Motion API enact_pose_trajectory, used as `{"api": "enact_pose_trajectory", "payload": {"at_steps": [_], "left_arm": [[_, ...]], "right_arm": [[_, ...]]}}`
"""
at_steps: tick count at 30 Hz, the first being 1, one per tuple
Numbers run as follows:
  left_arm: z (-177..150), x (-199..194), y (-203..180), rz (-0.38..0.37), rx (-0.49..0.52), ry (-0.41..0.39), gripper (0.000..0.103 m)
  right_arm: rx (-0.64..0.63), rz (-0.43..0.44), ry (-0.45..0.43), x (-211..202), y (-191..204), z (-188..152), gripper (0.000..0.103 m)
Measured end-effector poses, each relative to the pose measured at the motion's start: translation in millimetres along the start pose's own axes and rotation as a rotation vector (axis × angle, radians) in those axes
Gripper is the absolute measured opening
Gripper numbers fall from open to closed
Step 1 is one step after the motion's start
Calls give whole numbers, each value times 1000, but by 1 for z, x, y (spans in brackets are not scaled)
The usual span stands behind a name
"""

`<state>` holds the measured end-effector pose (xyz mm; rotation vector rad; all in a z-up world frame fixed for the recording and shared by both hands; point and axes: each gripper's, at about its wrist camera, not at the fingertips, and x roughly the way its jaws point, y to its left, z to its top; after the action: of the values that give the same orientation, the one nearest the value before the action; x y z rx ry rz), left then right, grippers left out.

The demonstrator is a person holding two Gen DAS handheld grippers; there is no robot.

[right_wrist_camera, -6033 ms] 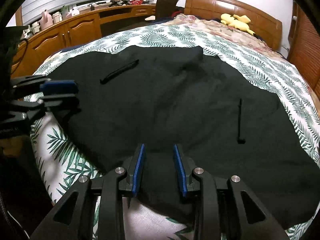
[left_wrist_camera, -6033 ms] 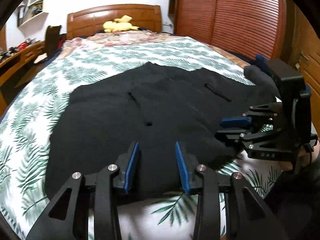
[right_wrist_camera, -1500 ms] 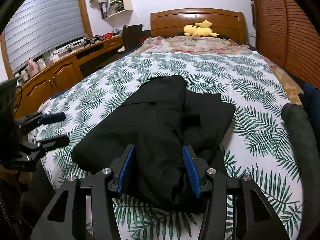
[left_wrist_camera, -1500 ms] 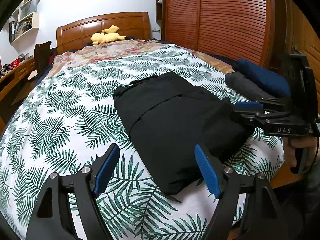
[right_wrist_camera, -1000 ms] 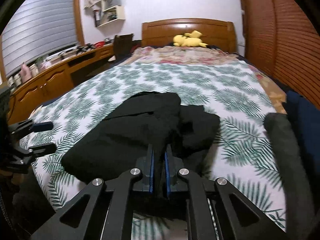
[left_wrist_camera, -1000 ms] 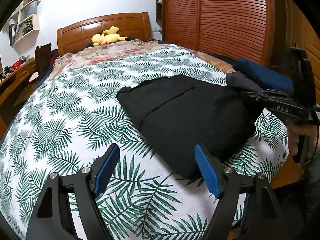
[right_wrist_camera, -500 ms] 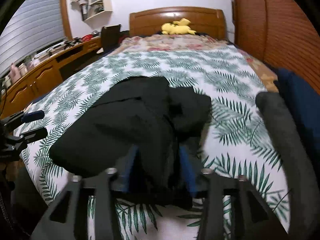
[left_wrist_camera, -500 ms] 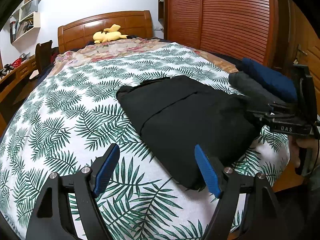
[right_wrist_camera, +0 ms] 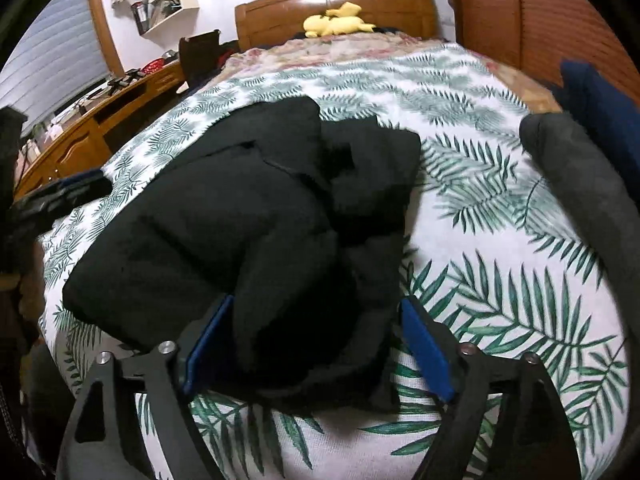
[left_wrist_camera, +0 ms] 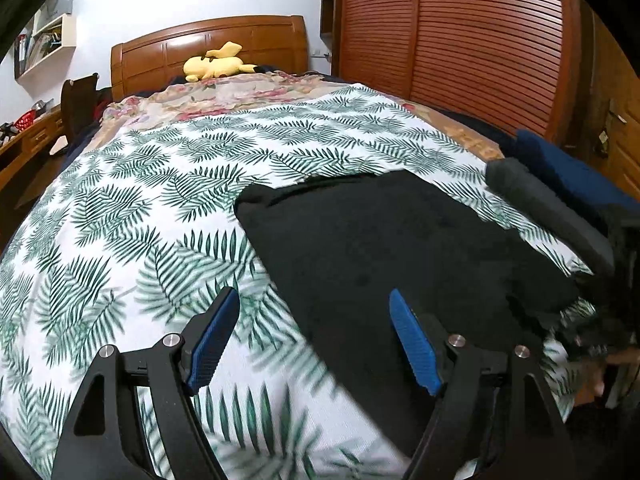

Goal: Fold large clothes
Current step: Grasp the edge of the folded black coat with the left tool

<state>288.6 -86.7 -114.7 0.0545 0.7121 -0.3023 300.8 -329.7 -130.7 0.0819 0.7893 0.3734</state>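
A folded black garment [left_wrist_camera: 384,248] lies on the leaf-print bedspread [left_wrist_camera: 152,184] near the bed's foot. It also shows in the right wrist view [right_wrist_camera: 256,216], bunched and thick. My left gripper [left_wrist_camera: 314,336] is wide open and empty, its right finger over the garment's near left edge. My right gripper [right_wrist_camera: 316,344] is wide open, its blue pads on either side of the garment's near fold, not clamped. The left gripper shows at the left edge of the right wrist view [right_wrist_camera: 60,196]. The right gripper is blurred at the right edge of the left wrist view [left_wrist_camera: 600,320].
A folded grey garment [left_wrist_camera: 548,216] and a navy one [left_wrist_camera: 576,176] lie at the bed's right edge, also in the right wrist view [right_wrist_camera: 580,184]. A yellow plush toy [left_wrist_camera: 216,62] sits by the wooden headboard. A wooden desk [right_wrist_camera: 100,112] runs along the left; slatted wardrobe doors [left_wrist_camera: 460,40] stand right.
My right gripper has opened wide after being shut on the black garment a second ago. The garment has come to rest closer to the grey pile. My left gripper stayed open and moved nearer the garment.
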Motion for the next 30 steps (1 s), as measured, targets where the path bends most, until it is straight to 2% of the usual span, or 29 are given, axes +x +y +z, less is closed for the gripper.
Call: {"api": "enact_pose_trajectory", "payload": {"at_steps": [7,18,30], "left_arm": [[30,47,24,-3,-14,24,78],[56,104,51,6,-75,83,78],[53,143,62,-43,-170,161,78]], "right_arm": [[25,19,-17,3,-4,-6,85],[-25,-19,-9,10,8,-3,85],[-33,-14,-3,16,7,-1,85]]}}
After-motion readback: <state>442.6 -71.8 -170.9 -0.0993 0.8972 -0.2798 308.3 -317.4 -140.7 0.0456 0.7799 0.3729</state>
